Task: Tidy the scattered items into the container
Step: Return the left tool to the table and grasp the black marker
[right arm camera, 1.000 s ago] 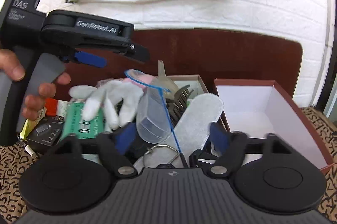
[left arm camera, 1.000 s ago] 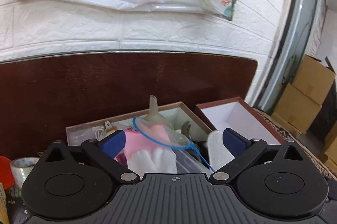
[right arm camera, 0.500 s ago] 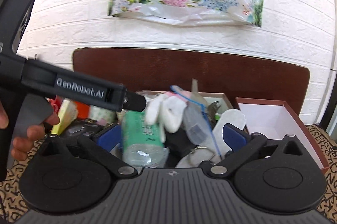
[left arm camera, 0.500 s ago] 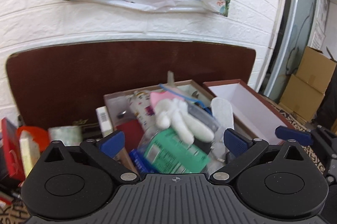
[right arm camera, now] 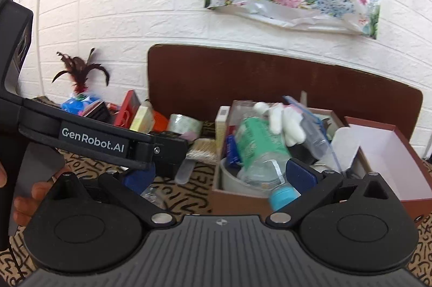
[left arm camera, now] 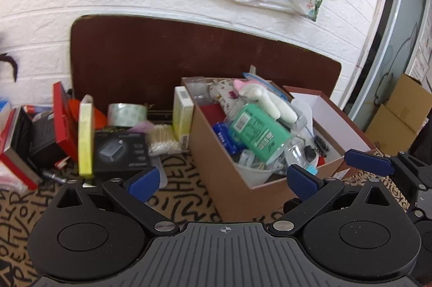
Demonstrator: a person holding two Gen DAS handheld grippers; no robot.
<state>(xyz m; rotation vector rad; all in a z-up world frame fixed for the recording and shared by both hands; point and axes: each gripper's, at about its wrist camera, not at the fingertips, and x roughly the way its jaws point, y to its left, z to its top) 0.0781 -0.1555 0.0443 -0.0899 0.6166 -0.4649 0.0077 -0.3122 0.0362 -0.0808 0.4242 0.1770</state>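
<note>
The green-labelled bottle [left arm camera: 259, 136] lies tilted in the brown box [left arm camera: 216, 152], cap end toward the cameras; left hand-held gripper [left arm camera: 224, 180] and right hand-held gripper [right arm camera: 221, 175] hover spread, empty

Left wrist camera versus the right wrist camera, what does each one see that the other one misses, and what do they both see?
Only the left wrist view shows the stacked cardboard cartons by the doorway and the black gadget box. Only the right wrist view shows the feather toy and a hand gripping the left gripper's handle. Both show the overfilled brown box, its green-labelled bottle, the white glove, the tape roll and the empty lid.
</note>
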